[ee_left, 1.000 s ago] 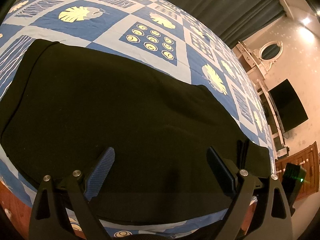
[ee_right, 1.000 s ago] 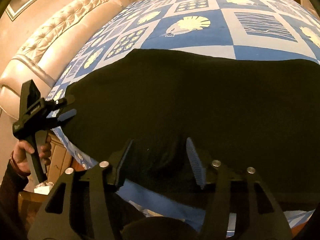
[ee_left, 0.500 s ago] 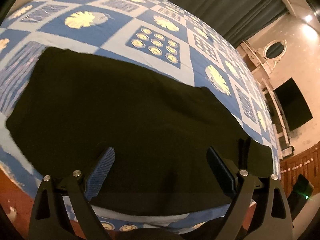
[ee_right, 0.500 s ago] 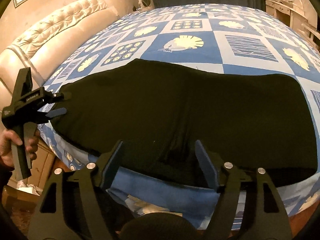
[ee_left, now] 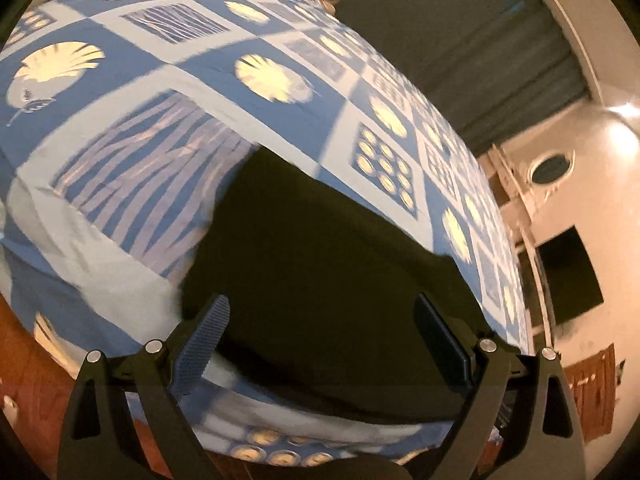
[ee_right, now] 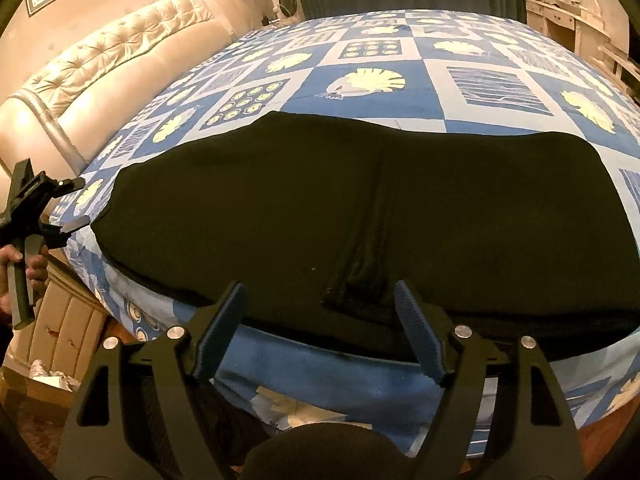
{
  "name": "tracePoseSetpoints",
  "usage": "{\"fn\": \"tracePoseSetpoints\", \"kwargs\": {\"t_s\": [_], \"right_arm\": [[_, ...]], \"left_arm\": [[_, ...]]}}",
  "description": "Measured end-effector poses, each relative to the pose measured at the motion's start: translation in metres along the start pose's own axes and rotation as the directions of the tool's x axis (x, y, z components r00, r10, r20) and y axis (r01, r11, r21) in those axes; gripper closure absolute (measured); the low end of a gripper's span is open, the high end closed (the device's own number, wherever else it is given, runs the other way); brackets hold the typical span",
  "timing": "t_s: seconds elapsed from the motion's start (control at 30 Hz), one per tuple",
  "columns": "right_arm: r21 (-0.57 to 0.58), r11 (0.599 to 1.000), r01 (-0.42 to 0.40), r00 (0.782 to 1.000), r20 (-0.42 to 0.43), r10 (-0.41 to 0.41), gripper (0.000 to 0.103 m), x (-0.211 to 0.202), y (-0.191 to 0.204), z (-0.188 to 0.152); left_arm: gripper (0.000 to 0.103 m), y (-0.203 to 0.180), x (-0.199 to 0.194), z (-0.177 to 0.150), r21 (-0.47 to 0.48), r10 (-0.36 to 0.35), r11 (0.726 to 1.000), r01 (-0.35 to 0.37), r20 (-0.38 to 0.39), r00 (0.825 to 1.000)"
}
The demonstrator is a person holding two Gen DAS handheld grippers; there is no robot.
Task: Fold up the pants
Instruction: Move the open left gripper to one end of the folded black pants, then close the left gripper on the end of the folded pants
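Black pants (ee_right: 360,208) lie flat across the near part of a bed with a blue patterned cover (ee_right: 400,80), folded lengthwise with a crease down the middle. My right gripper (ee_right: 320,320) is open and empty, just above the pants' near edge. My left gripper (ee_left: 320,328) is open and empty at the left end of the pants (ee_left: 320,248). It also shows in the right wrist view (ee_right: 74,206), held off the bed's left edge, close to the pants' end.
A tufted cream headboard (ee_right: 120,60) stands at the left of the bed. Dark curtains (ee_left: 460,40), a white dresser with an oval mirror (ee_left: 548,168) and a dark TV screen (ee_left: 568,276) are beyond the bed. Wood floor (ee_left: 24,344) lies below the bed edge.
Both grippers have pulled back from the pants. The left gripper swung toward the pants' left end; the right one rose and backed off, showing the whole garment.
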State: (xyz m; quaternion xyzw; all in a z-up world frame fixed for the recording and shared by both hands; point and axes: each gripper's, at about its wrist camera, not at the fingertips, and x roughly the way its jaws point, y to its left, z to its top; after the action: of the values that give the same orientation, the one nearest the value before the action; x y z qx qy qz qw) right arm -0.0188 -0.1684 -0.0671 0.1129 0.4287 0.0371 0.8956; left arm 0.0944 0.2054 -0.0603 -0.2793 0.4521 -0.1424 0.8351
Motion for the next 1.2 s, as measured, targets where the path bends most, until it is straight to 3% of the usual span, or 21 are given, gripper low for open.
{"fn": "tracePoseSetpoints", "kwargs": {"t_s": [0.2,0.33,0.5,0.9,1.13,1.2], "right_arm": [[-0.01,1.0,0.025,1.0,0.005,-0.025,0.025,0.0,0.002,-0.001],[-0.022,0.999,0.04,0.999,-0.002,-0.04,0.024,0.003,0.004,-0.001],[-0.03,0.998,0.055,0.998,-0.016,-0.056,0.024,0.006,0.005,-0.001],[-0.058,0.995,0.086,0.996,-0.03,-0.088,0.019,0.011,0.012,-0.002],[-0.07,0.992,0.101,0.994,-0.037,-0.104,0.019,0.012,0.014,-0.003],[-0.074,0.992,0.107,0.993,-0.04,-0.11,0.019,0.013,0.015,-0.003]], "left_arm": [[0.011,0.038,0.003,0.012,-0.024,-0.054,0.998,0.053,-0.026,0.998],[0.011,0.047,0.018,0.011,-0.034,-0.139,0.99,0.137,-0.087,0.986],[0.011,0.051,0.028,0.009,-0.028,-0.197,0.98,0.195,-0.082,0.977],[0.011,0.063,0.03,0.016,-0.114,-0.382,0.921,0.373,-0.075,0.921],[0.011,0.029,0.041,0.013,0.088,-0.211,0.97,0.226,-0.153,0.965],[0.011,0.024,0.044,0.015,0.103,-0.199,0.971,0.216,-0.158,0.967]]}}
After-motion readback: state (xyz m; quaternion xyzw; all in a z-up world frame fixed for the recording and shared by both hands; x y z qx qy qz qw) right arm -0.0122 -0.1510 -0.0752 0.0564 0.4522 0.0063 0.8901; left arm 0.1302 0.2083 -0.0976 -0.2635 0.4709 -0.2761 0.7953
